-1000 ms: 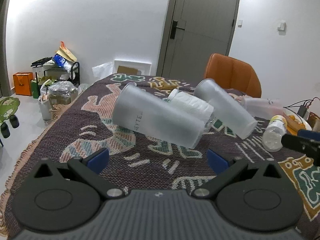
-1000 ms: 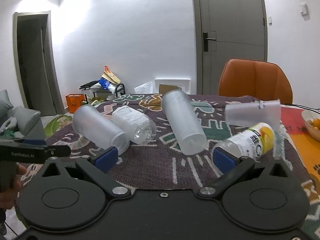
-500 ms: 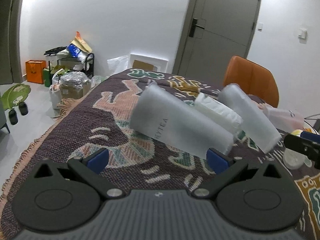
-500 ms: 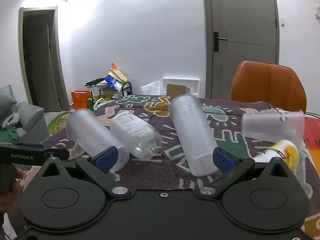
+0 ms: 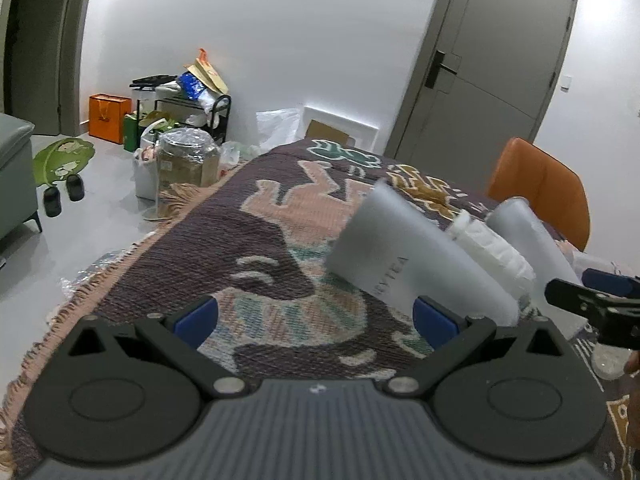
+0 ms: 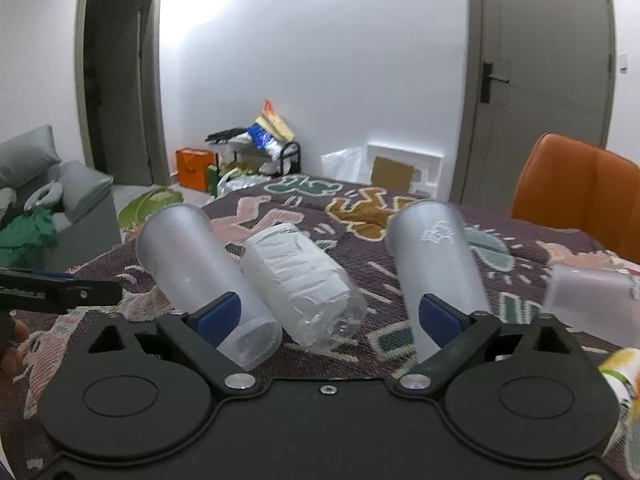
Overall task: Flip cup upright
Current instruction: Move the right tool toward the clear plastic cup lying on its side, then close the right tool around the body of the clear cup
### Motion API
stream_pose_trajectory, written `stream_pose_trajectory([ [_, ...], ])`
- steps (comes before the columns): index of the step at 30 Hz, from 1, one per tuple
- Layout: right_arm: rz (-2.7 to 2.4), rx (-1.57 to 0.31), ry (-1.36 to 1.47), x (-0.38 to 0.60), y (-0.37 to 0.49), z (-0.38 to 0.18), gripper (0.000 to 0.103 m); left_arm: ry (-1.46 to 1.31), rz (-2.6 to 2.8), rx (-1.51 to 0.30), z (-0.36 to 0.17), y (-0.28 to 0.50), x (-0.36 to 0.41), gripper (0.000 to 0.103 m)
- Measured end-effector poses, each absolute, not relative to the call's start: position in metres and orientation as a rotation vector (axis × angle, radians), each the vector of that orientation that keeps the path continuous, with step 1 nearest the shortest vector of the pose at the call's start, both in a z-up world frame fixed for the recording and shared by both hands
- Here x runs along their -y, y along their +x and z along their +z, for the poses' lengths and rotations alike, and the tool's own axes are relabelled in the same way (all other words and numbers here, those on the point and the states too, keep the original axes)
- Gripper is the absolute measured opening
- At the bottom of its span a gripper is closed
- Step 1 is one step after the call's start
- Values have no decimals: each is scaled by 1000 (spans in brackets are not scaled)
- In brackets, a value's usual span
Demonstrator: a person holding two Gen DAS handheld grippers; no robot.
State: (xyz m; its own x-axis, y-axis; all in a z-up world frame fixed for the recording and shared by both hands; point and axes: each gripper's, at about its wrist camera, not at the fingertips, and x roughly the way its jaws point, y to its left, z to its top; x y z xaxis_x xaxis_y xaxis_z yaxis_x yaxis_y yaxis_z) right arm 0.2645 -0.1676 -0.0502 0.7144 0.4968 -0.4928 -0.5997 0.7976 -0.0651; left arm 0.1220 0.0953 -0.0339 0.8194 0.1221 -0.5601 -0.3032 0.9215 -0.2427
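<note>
The left tongs (image 5: 314, 316) stand released, blue pads wide apart with nothing between them. Over the last second they have swung leftward: the frosted cup with printed lettering (image 5: 404, 260), which sat squarely ahead of them a second ago, now lies ahead and off toward their right pad, just beyond the tip and not touching it. The cup is on its side on the patterned cloth of the bench (image 5: 260, 248), its closed base pointing away to the left.

The right tongs (image 6: 330, 316) are also released and have closed in on the row of fallen things. Straight ahead between their pads lies a crumpled clear plastic bottle (image 6: 304, 284). Behind the left pad is the lettered cup, its open mouth toward the camera; behind the right pad is a second frosted cup (image 6: 436, 264), also on its side. Farther right, a smaller translucent cup (image 6: 592, 300) lies tipped over, and a yellow-labelled bottle (image 6: 620, 368) shows at the frame edge.

No cup is gripped or upright yet. Judging from the approach, the step in hand is lining up on one cup; the left tongs seem to need re-centring.
</note>
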Motion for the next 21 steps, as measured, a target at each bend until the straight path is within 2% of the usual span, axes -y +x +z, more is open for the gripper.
stream_pose_trajectory([
  [3, 615, -478, -259, 155, 273, -53, 93, -350, 250, -573, -35, 121, -106, 103],
  [12, 655, -495, -340, 125, 301, -58, 81, -382, 295, -566, -36, 117, -126, 103],
  [21, 784, -561, -422, 117, 319, -57, 81, -410, 300, -562, -39, 114, -131, 103],
])
